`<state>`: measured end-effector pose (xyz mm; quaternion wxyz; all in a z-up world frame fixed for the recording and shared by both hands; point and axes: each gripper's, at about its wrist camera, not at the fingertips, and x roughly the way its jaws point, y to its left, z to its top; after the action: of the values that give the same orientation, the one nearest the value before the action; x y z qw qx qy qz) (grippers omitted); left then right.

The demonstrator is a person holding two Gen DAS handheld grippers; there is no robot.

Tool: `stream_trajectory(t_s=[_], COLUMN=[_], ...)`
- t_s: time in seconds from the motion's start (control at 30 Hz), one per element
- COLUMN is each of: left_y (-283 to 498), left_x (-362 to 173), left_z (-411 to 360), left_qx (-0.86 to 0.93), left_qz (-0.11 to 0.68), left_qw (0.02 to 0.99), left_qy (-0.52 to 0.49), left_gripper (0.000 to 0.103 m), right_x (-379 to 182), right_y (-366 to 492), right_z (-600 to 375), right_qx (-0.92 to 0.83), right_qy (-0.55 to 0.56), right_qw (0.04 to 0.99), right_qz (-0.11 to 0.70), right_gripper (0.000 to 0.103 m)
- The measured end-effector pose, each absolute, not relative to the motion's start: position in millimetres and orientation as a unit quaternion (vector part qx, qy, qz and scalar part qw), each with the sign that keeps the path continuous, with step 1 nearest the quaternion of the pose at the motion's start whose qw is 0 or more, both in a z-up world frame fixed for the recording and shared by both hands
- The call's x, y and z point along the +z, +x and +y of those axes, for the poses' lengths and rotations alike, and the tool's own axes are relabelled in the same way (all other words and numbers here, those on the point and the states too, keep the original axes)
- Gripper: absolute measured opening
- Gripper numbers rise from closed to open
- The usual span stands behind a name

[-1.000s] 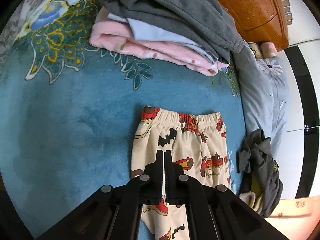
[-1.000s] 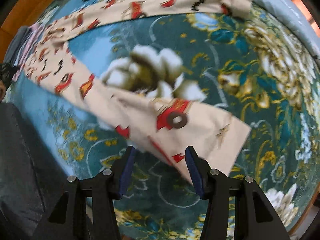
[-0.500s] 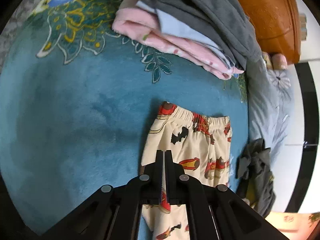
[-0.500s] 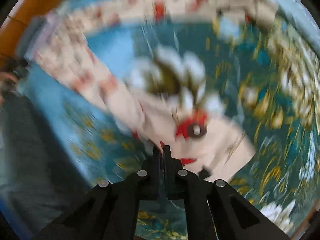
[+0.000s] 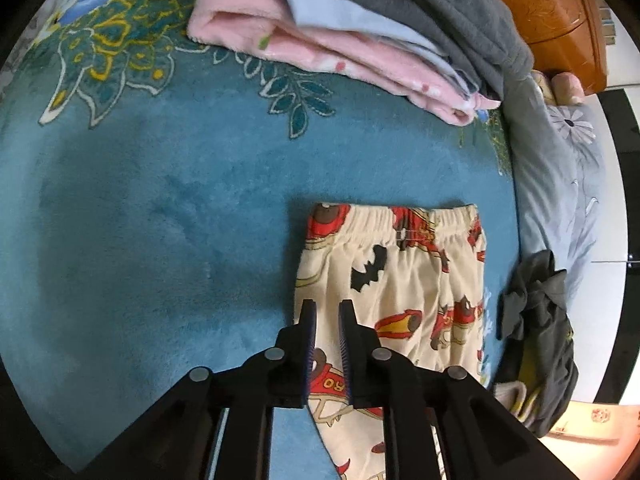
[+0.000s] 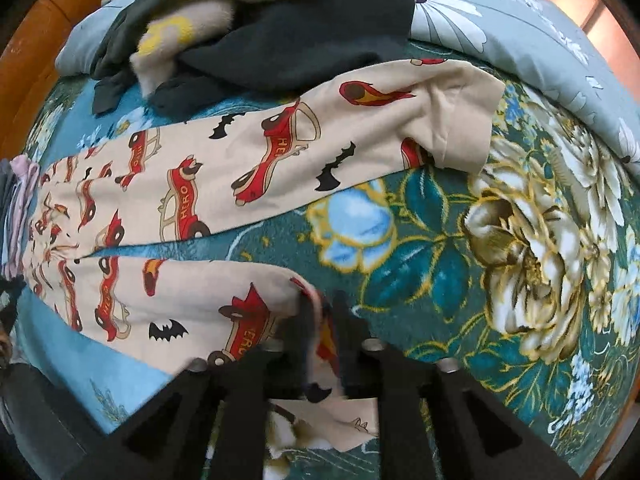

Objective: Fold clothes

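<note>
The right gripper [image 6: 322, 316] pinches a leg cuff of the trousers [image 6: 172, 200], which lie on the blanket [image 6: 460, 260]; only this view shows both legs. The left gripper [image 5: 327, 312], fingers slightly parted, hovers over the waistband side; its view alone shows the folded stack [image 5: 360, 32] beyond.

1 printed trousers [image 5: 400, 280], 2 clothes piles [image 5: 360, 20] (1 folded)
</note>
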<state>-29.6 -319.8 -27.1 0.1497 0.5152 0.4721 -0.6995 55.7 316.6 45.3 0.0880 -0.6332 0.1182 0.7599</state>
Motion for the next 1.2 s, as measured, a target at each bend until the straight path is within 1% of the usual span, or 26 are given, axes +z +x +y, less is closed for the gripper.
stream_trajectory(t_s=[0.03,0.1,0.17,0.23,0.37,0.43,0.47,0.5,0.53,0.57,0.6,0.87,1.03,1.07,1.13,1.17,1.2], left_y=[-29.6,-30.5,-35.1,-39.7,-44.9,-48.5,-50.9,-52.9,-54.7,-56.2,-57.3,-51.9,-47.8,-46.9,-45.4,-44.9,-44.4], left_x=[-27.2,-26.2,-28.3,-31.6,-36.9,-37.1,-36.8,-36.7,-36.3,-35.6,-35.1,-32.0,-30.2,-29.8,-29.8,-31.2,-32.7], left_z=[-320.8,-323.7,-323.6,-323.4,-321.6,-319.1,-317.3,-315.7,-314.3,-313.0,-311.8,-319.3,-324.8,-325.9,-327.5,-327.1,-326.7], left_qx=[-0.702,-0.71,-0.715,-0.716,-0.717,-0.722,-0.725,-0.728,-0.731,-0.734,-0.736,-0.739,-0.739,-0.739,-0.738,-0.736,-0.734], left_qz=[0.472,0.468,0.456,0.444,0.432,0.42,0.415,0.412,0.411,0.411,0.41,0.428,0.44,0.443,0.447,0.447,0.447], left_qw=[0.155,0.165,0.169,0.172,0.18,0.179,0.175,0.168,0.159,0.151,0.147,0.14,0.138,0.137,0.136,0.136,0.136], left_qy=[0.511,0.5,0.503,0.511,0.517,0.52,0.521,0.522,0.52,0.519,0.518,0.502,0.491,0.488,0.486,0.49,0.493], left_gripper=[0.015,0.02,0.023,0.023,0.023,0.027,0.033,0.043,0.048,0.057,0.06,0.06,0.06,0.058,0.058,0.054,0.042], right_x=[49.8,68.0,79.9,81.9,62.3,49.9,41.9,36.8,31.7,27.3,26.1,35.1,45.5,47.3,48.9,49.5,50.6], right_y=[56.8,66.4,81.9,102.5,136.8,148.5,153.2,154.6,156.1,157.0,156.7,149.6,147.2,146.9,146.5,146.2,146.6], right_z=[318.9,326.1,332.2,334.0,312.4,300.9,295.4,290.6,285.8,279.7,275.1,251.7,250.7,250.6,249.7,248.3,246.5], right_qx=[0.764,0.781,0.788,0.784,0.756,0.747,0.739,0.735,0.73,0.726,0.724,0.726,0.734,0.735,0.736,0.736,0.737], right_qy=[-0.628,-0.605,-0.592,-0.592,-0.629,-0.638,-0.645,-0.649,-0.654,-0.658,-0.661,-0.665,-0.654,-0.651,-0.649,-0.649,-0.649], right_qw=[0.086,0.082,0.088,0.086,0.086,0.086,0.086,0.087,0.088,0.088,0.087,0.084,0.097,0.099,0.101,0.102,0.101], right_qz=[0.12,0.133,0.147,0.162,0.158,0.166,0.174,0.176,0.179,0.178,0.176,0.154,0.157,0.161,0.164,0.162,0.16], right_gripper=[0.04,0.048,0.049,0.049,0.05,0.05,0.05,0.05,0.051,0.051,0.051,0.051,0.051,0.051,0.051,0.051,0.051])
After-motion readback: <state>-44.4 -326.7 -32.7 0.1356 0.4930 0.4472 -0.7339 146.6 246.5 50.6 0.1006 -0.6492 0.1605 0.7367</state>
